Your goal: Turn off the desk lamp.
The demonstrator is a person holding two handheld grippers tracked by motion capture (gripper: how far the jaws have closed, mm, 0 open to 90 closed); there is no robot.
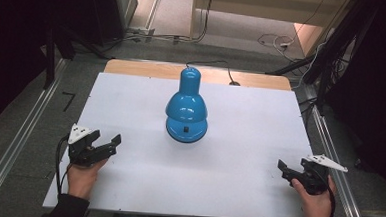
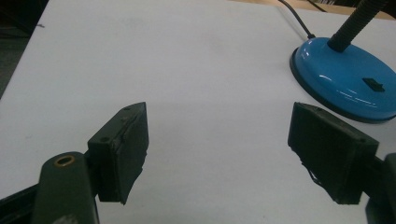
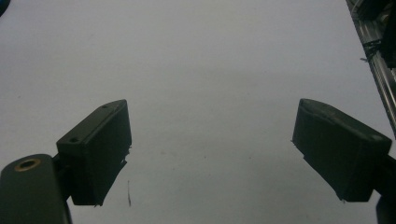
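A blue desk lamp (image 1: 186, 107) stands mid-table on the white board (image 1: 131, 105), its shade bent forward over its round base. In the left gripper view the base (image 2: 345, 79) and black gooseneck (image 2: 356, 21) lie at the upper right. My left gripper (image 1: 105, 145) rests near the front left of the board, open and holding nothing, well left of the lamp. Its jaws also show wide apart in its own view (image 2: 217, 154). My right gripper (image 1: 288, 172) sits at the front right edge, open too, with bare board between its jaws (image 3: 210, 154).
The lamp's black cable (image 1: 218, 65) runs off the board's back edge. Metal rails (image 1: 24, 134) flank the table on both sides. More cables (image 1: 274, 41) lie on the floor behind. Dark equipment stands at both sides.
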